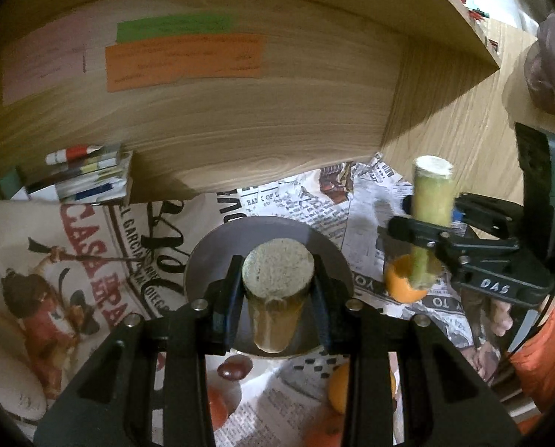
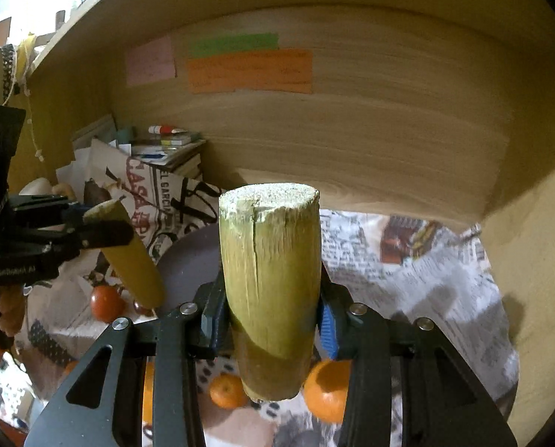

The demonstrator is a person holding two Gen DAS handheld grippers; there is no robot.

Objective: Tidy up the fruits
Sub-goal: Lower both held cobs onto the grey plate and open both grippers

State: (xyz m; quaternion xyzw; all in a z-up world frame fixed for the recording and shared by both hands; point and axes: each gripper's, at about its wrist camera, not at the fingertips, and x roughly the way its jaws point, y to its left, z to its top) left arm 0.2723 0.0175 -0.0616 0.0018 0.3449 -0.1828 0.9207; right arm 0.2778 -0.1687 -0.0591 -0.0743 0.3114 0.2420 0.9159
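Newsprint cloth below; each tongs, left and right, clenched round upright cane piece, probably sugarcane.

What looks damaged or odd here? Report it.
The cane piece in the right gripper has a crack running down from its cut top. Otherwise, both grippers hold cane pieces upright above the table: the left gripper grips its piece over the plate. Nothing looks spilled.
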